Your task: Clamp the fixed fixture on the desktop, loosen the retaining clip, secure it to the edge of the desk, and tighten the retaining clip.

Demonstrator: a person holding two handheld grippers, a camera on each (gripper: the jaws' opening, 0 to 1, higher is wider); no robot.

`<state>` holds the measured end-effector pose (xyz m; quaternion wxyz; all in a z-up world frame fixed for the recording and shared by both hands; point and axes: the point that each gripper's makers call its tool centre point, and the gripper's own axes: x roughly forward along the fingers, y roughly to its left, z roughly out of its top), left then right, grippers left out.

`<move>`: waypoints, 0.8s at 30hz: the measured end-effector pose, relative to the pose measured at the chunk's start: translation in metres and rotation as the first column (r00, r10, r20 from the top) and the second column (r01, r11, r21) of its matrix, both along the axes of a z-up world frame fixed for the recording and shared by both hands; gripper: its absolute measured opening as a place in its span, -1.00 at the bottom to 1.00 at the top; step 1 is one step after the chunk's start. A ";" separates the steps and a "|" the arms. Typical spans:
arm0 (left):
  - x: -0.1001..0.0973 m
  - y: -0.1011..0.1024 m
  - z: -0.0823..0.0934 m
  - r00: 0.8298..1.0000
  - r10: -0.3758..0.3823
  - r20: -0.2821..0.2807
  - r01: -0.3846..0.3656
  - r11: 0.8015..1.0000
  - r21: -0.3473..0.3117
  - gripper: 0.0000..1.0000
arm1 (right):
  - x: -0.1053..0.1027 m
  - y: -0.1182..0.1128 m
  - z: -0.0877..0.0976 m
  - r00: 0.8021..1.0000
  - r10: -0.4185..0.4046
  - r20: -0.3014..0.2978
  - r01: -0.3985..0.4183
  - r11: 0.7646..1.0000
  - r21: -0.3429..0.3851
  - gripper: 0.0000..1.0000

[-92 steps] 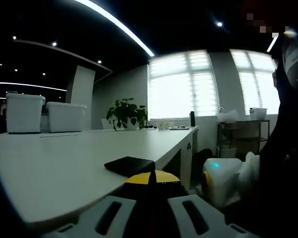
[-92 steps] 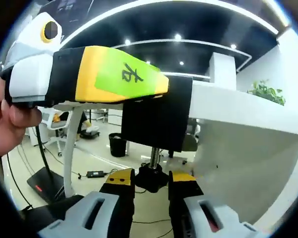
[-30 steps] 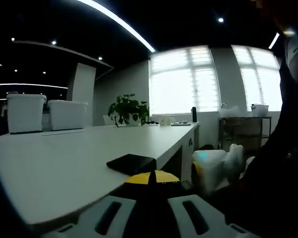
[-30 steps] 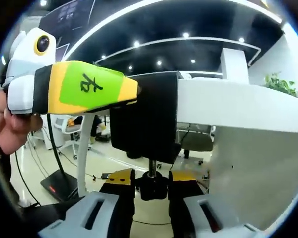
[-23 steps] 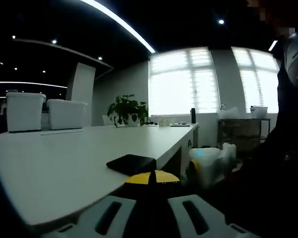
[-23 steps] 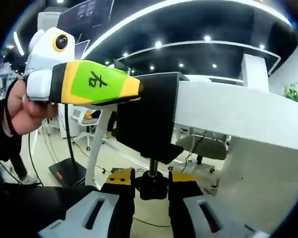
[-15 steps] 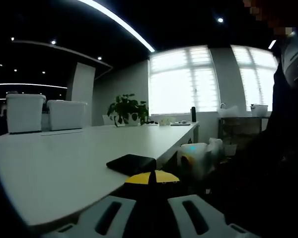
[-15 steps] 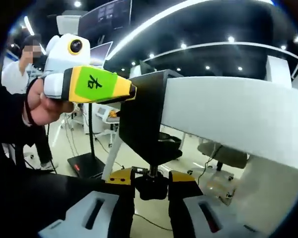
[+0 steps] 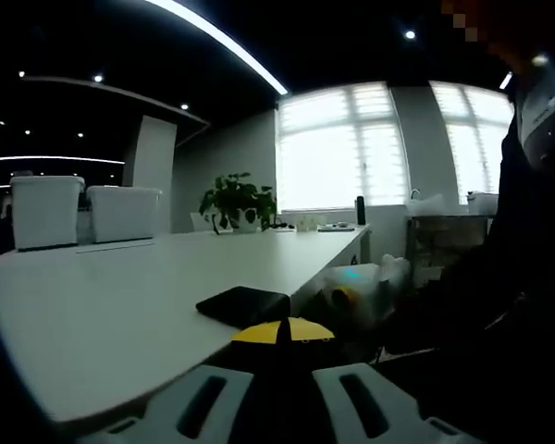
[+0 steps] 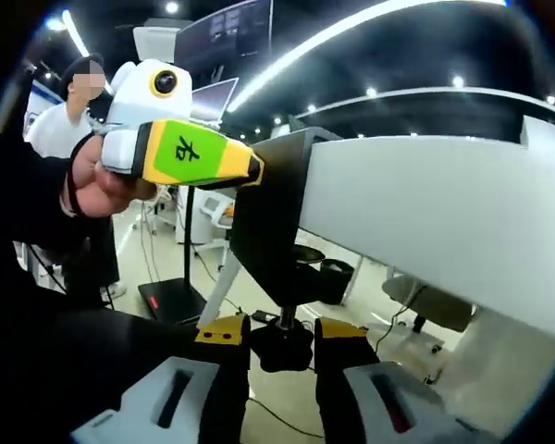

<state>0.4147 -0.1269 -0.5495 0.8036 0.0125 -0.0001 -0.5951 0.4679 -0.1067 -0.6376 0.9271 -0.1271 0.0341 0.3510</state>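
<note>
My right gripper [image 10: 282, 347] has its jaws closed on the knob [image 10: 282, 350] under the clamp [image 10: 277, 231] at the counter [image 10: 425, 231] edge, while my left gripper [image 10: 180, 153] grips the clamp's top.

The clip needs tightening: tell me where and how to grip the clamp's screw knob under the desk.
Grip the black knob across its sides, coming from below in line with the threaded screw that rises into the black clamp at the desk edge. The right gripper already has its jaws either side of it.

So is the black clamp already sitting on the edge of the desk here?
Yes: in the right gripper view the black clamp wraps the edge of the white desk, its screw knob underneath between the right gripper jaws.
</note>
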 end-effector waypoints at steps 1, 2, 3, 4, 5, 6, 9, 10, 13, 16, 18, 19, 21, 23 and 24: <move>0.000 0.000 0.000 1.000 0.000 -0.002 0.000 1.000 0.000 -0.96 | -0.001 -0.002 0.000 0.999 -0.038 -0.025 0.039 0.999 0.027 -0.39; -0.001 0.000 0.000 1.000 0.000 0.000 0.000 1.000 0.003 -0.96 | -0.004 -0.003 0.000 0.997 -0.070 -0.031 0.072 0.997 0.040 -0.33; -0.001 0.000 0.000 1.000 0.001 0.004 -0.001 1.000 0.006 -0.96 | -0.005 -0.007 0.000 0.991 -0.128 -0.046 0.131 0.989 0.066 -0.25; -0.001 -0.001 0.000 1.000 0.001 0.006 -0.001 1.000 0.008 -0.96 | -0.006 -0.009 0.000 0.985 -0.164 -0.051 0.168 0.983 0.078 -0.23; -0.002 -0.001 0.000 1.000 0.001 0.010 -0.001 1.000 0.011 -0.96 | -0.010 -0.010 -0.002 0.976 -0.209 -0.063 0.214 0.972 0.101 -0.21; -0.002 -0.001 0.000 1.000 0.001 0.008 -0.001 1.000 0.010 -0.96 | -0.011 -0.012 -0.004 0.958 -0.273 -0.087 0.283 0.950 0.131 -0.13; -0.002 0.000 0.000 1.000 -0.001 -0.001 0.001 1.000 -0.011 -0.96 | -0.014 -0.021 -0.014 0.893 -0.442 -0.092 0.450 0.885 0.120 0.18; -0.003 -0.001 0.000 1.000 -0.003 -0.003 0.003 1.000 -0.016 -0.96 | -0.014 -0.020 -0.013 0.867 -0.484 -0.117 0.497 0.850 0.174 0.15; -0.004 -0.002 -0.001 1.000 -0.010 0.000 0.010 1.000 -0.016 -0.96 | -0.007 -0.017 -0.012 0.846 -0.521 -0.112 0.533 0.830 0.166 0.19; -0.005 -0.003 0.000 1.000 -0.016 0.003 0.016 1.000 -0.017 -0.96 | 0.000 -0.019 -0.006 0.819 -0.565 -0.100 0.574 0.802 0.166 0.09; -0.006 -0.003 0.000 1.000 -0.018 0.002 0.018 1.000 -0.022 -0.96 | 0.004 -0.023 -0.005 0.805 -0.586 -0.089 0.592 0.789 0.162 -0.07; -0.006 -0.002 0.000 1.000 -0.018 0.001 0.018 1.000 -0.026 -0.96 | 0.006 -0.022 -0.006 0.804 -0.587 -0.098 0.595 0.787 0.161 -0.13; -0.007 -0.002 0.000 1.000 -0.016 0.000 0.016 0.999 -0.035 -0.96 | 0.009 -0.024 -0.012 0.790 -0.599 -0.127 0.613 0.775 0.155 -0.34; -0.008 -0.002 0.000 1.000 -0.016 -0.002 0.016 0.999 -0.040 -0.96 | 0.009 -0.023 -0.012 0.784 -0.606 -0.132 0.620 0.769 0.157 -0.41; -0.008 -0.002 0.000 1.000 -0.017 -0.003 0.017 0.999 -0.042 -0.96 | 0.009 -0.023 -0.011 0.785 -0.610 -0.113 0.620 0.771 0.147 -0.42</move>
